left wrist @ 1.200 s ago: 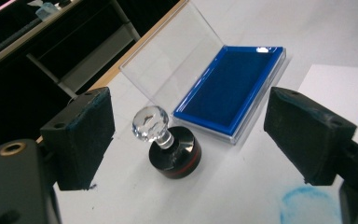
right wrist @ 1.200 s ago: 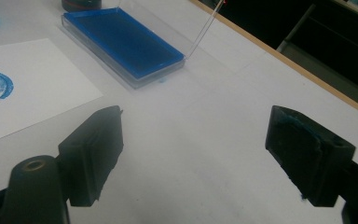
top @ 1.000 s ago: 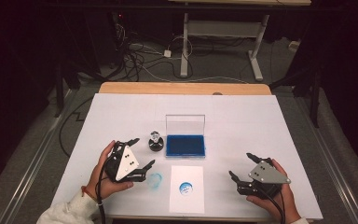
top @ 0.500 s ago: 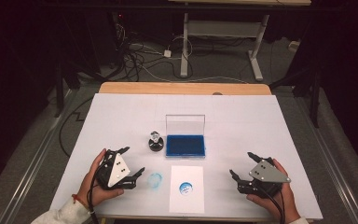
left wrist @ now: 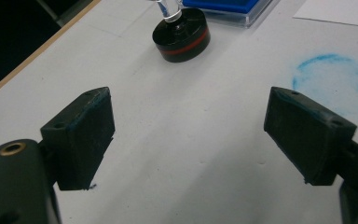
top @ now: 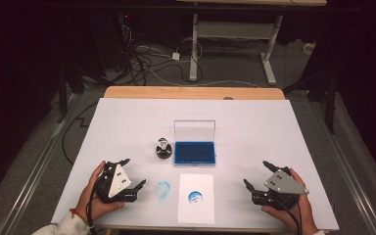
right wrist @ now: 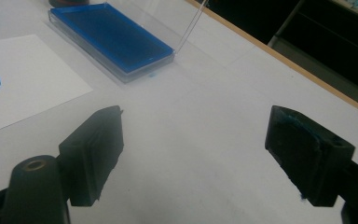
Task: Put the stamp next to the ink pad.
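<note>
A round black stamp (top: 163, 149) (left wrist: 182, 31) with a clear knob stands upright on the white table, just left of the blue ink pad (top: 194, 152) (right wrist: 109, 36), whose clear lid is raised. A white sheet (top: 196, 197) (right wrist: 18, 77) with a blue round print lies at the front edge. A faint blue ring mark (top: 162, 189) (left wrist: 338, 83) is on the table left of the sheet. My left gripper (top: 133, 175) (left wrist: 191, 140) is open near the front left, empty, short of the stamp. My right gripper (top: 258, 176) (right wrist: 196, 154) is open at the front right, empty.
The white table top (top: 127, 122) has a wooden strip (top: 191, 92) along its far edge. Cables (top: 147, 61) and a desk frame (top: 230, 34) stand on the dark floor beyond. Hands hold both grippers at the near edge.
My left gripper has drawn back toward the near edge and lower, away from the stamp. The right gripper has barely moved.
</note>
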Available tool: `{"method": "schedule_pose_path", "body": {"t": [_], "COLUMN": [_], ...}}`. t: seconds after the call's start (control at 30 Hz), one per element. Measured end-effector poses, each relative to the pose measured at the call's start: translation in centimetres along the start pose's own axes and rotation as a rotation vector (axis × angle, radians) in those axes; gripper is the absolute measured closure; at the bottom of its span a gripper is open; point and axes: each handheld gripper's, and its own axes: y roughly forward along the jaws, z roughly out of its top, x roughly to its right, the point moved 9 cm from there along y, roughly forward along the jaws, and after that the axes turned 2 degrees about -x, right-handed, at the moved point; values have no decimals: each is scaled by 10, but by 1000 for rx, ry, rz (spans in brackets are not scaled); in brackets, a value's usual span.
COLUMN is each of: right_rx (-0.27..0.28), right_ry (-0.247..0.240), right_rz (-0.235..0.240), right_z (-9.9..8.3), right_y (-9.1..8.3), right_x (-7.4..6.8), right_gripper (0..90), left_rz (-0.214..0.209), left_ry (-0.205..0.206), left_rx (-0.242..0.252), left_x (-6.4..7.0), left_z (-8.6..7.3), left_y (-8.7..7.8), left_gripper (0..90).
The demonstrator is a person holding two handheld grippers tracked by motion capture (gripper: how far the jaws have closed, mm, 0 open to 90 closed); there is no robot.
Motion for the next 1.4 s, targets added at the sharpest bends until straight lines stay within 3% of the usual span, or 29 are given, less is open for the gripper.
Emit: {"method": "schedule_pose_path", "body": {"t": [0.23,0.8,1.2,1.4], "right_rx": [-4,-8,-2,-12], "right_ry": [-11,-17,-11,-6], "right_rz": [-6,5,8,12], "right_z": [0,-1,2,-2], "right_y": [0,-1,1,4], "right_x": [-1,-4,-3,-2], "right_gripper": [202,202,202,202], "left_rz": [11,1,6,2], "left_ry": [-15,-7,-35,-41], "left_rx": [11,15,39,25], "left_x": [-2,-2,-9,-11], "left_z": [1,4,6,6], "left_y": [-2,-2,-5,0], "left_gripper": [160,160,160,160]}}
